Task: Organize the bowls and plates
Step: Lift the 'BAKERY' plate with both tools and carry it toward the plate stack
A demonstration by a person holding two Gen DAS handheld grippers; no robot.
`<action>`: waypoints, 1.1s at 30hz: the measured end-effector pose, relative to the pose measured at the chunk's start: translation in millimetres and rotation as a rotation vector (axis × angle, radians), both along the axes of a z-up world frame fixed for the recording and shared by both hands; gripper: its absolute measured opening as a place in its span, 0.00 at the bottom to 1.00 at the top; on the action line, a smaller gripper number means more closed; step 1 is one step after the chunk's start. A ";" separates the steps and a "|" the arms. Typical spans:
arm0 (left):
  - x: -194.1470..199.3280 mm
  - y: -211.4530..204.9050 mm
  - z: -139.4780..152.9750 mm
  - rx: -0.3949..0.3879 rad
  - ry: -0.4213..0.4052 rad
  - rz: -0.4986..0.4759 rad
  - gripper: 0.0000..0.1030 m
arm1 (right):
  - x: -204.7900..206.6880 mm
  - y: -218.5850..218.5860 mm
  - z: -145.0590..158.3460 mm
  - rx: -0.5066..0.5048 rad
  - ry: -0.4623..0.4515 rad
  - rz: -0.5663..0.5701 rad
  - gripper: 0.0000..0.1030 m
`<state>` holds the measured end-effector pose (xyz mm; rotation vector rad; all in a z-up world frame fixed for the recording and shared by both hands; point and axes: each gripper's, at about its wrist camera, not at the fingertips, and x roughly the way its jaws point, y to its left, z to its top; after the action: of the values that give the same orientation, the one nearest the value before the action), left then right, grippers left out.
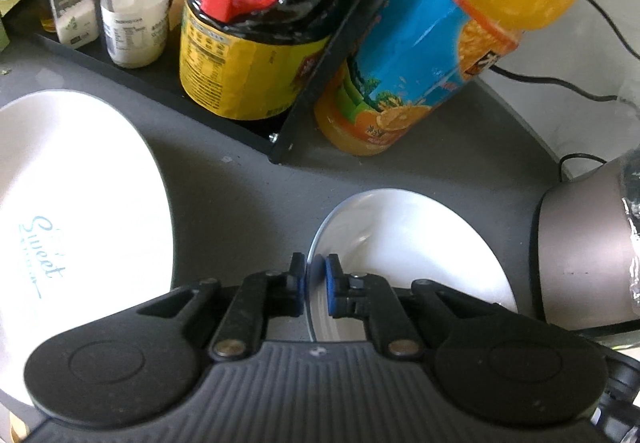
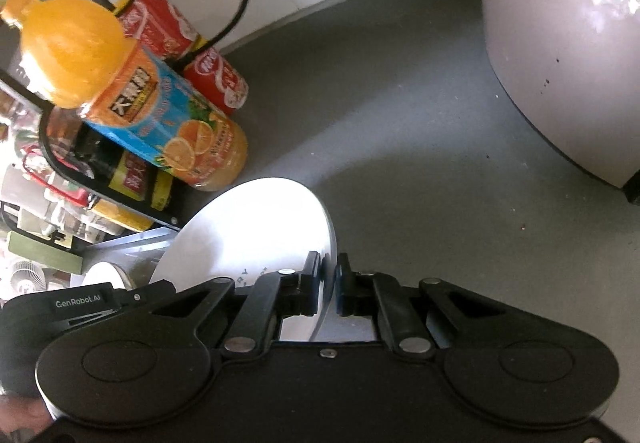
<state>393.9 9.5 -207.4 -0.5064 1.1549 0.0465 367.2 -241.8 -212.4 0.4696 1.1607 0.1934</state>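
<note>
Grippers: left [image 1: 316, 275] pinches bowl [image 1: 408, 243], right [image 2: 329, 277] pinches plate [image 2: 256, 231].

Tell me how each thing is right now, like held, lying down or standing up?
left gripper: shut on the small white dish's rim.
small white dish: held by its edge.
right gripper: shut on the big white plate's rim.
big white plate: held, tilted.
orange juice bottle: capped, full, standing on the counter.
red cans: standing behind the juice.
dark sauce bottle: standing in the black rack.
</note>
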 end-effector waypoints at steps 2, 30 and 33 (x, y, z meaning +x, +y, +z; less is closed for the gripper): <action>-4.0 5.9 6.4 0.001 -0.011 0.001 0.08 | -2.4 2.2 5.5 0.003 -0.011 0.001 0.07; -56.5 112.8 44.5 0.010 -0.058 0.125 0.08 | -18.6 110.0 34.5 0.041 -0.042 0.145 0.07; -61.8 125.8 43.6 0.012 -0.058 0.141 0.08 | -16.9 126.0 34.7 0.045 -0.042 0.161 0.07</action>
<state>332.1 135.4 -163.8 -0.5744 1.0609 0.1592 350.3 -115.8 -177.8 0.4093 1.1552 0.3680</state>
